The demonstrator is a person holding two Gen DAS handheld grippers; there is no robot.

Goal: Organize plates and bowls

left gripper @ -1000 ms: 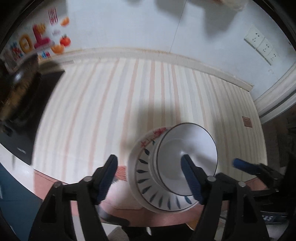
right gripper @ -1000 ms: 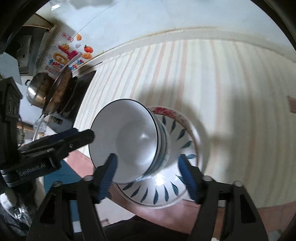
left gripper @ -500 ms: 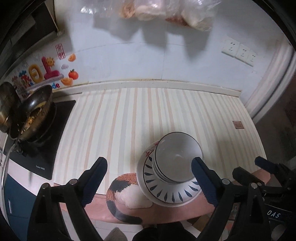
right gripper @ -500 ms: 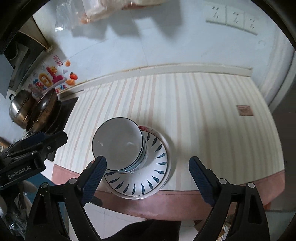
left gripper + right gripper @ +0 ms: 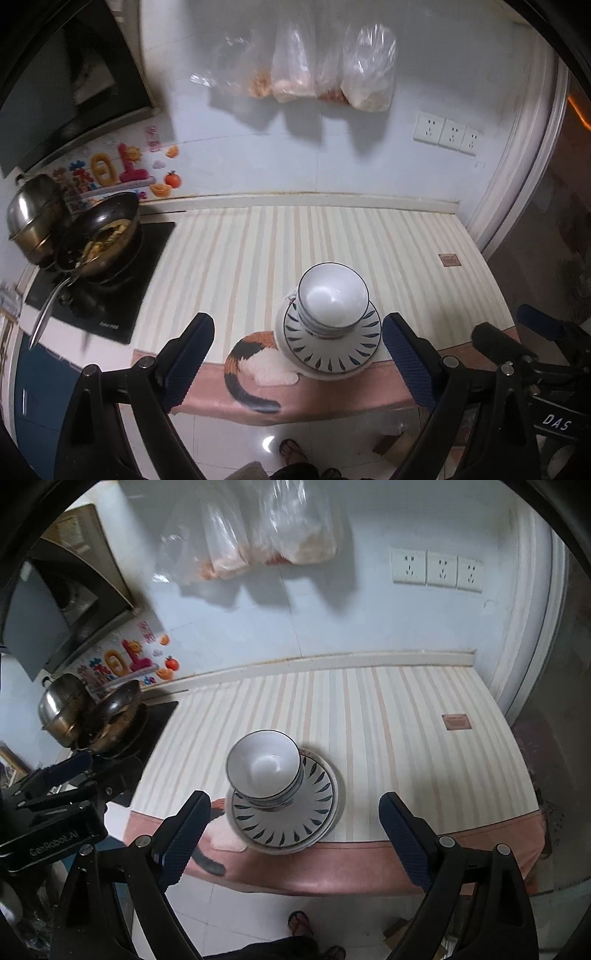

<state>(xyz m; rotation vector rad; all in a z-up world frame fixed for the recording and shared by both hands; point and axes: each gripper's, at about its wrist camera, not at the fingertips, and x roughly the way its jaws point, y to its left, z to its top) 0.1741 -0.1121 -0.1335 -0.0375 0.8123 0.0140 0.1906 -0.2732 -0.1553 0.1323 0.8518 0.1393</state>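
Both grippers sit farther back and higher than a second ago: the stack that filled the views then is small now, and the wall, bags and sockets have come into view. Left gripper jaws wide, holding nothing. Right gripper jaws wide, holding nothing. Each tool shows at the edge of the other's view.

Bowls are nested, white with a thin dark rim, sitting on the plates, which have blue leaf marks around the edge. The stack is on the desk near its front edge, over the pink border strip, partly covering a calico cat print on the striped cloth.

Writing: "DAS" on the right tool in the left view, "GenRobot.AI" on the left tool in the right view. A small brown tag on the cloth is unreadable. Wall stickers show "10".

Room: the striped desk is open behind and right of the stack. Far left there is a black cooktop with a pan and a steel pot. Three sockets and hanging plastic bags are on the wall. Floor tiles lie below the front edge.
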